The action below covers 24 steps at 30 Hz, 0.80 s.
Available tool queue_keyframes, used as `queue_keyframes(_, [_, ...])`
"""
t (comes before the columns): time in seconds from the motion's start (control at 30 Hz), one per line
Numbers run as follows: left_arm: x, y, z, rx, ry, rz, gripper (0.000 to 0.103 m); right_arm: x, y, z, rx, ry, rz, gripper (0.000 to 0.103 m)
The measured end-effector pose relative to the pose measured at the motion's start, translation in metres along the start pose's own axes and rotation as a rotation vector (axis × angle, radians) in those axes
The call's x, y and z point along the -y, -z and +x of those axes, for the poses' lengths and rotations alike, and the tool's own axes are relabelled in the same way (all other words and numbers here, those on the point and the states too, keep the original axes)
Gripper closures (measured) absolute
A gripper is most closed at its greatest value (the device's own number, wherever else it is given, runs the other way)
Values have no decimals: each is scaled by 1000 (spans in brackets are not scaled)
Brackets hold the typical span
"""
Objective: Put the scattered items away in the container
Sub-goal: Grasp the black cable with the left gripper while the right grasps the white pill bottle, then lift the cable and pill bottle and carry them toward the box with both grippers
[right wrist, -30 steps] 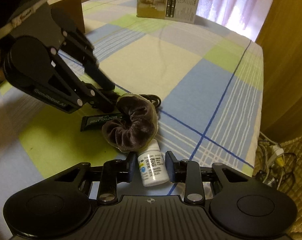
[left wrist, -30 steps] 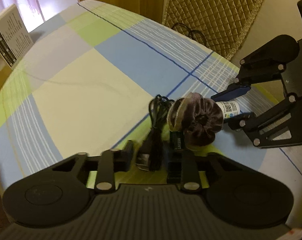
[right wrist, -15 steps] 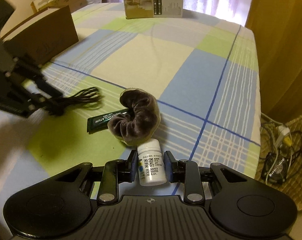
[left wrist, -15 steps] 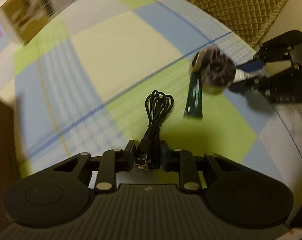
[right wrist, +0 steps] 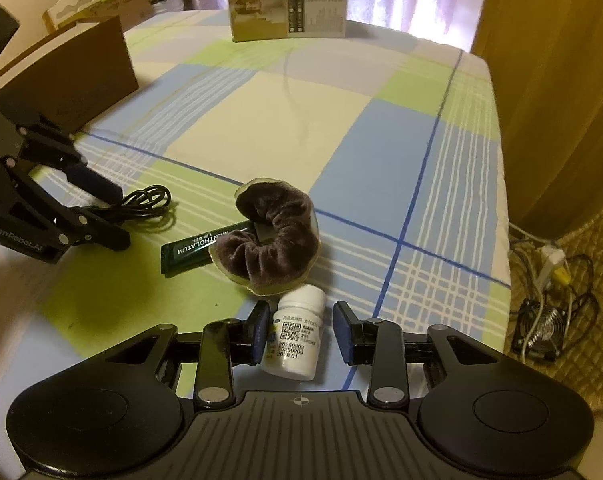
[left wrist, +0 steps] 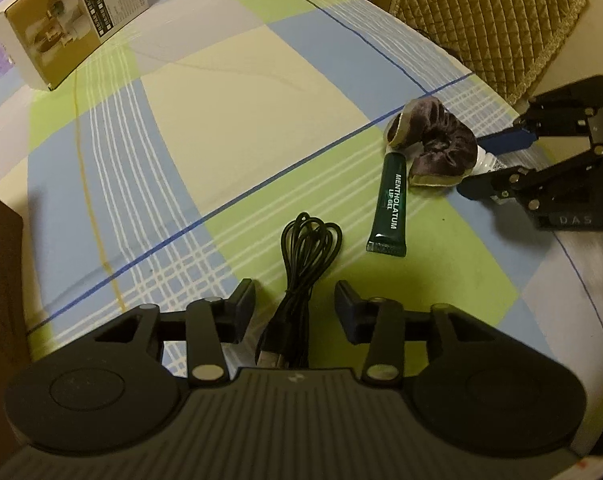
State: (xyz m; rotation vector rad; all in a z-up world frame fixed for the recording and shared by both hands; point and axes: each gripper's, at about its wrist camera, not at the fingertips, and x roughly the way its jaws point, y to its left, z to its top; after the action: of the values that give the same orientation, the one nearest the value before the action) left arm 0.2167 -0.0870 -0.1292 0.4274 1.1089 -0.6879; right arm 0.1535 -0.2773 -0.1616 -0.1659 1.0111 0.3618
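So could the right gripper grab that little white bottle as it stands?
Probably yes: the small white plastic bottle lies between the open right gripper, nothing blocking; the brown velvet scrunchie sits just beyond it.

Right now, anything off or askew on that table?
Nothing spilled or damaged. The white bottle lies on its side between the right gripper's open fingers. The brown scrunchie sits on one end of the green lip gel tube. The black cable lies loose between the left gripper's open fingers.
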Motion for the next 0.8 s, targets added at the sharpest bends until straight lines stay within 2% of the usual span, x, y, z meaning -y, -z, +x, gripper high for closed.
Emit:
queue_keyframes(0.03, [1, 2, -2, 2, -5, 0, 87, -1, 0, -1, -4, 6, 9, 78])
queue_keyframes(0.23, [2, 24, -13, 1, -19, -47, 88, -16, 11, -9, -23, 20, 56, 78])
queue_keyframes(0.53, [8, 69, -39, -23, -11, -131, 89, -47, 30, -26, -60, -112, 127, 78])
queue_keyframes(0.8, [10, 90, -76, 24, -15, -162, 93, -80, 24, -47, -24, -173, 83, 78])
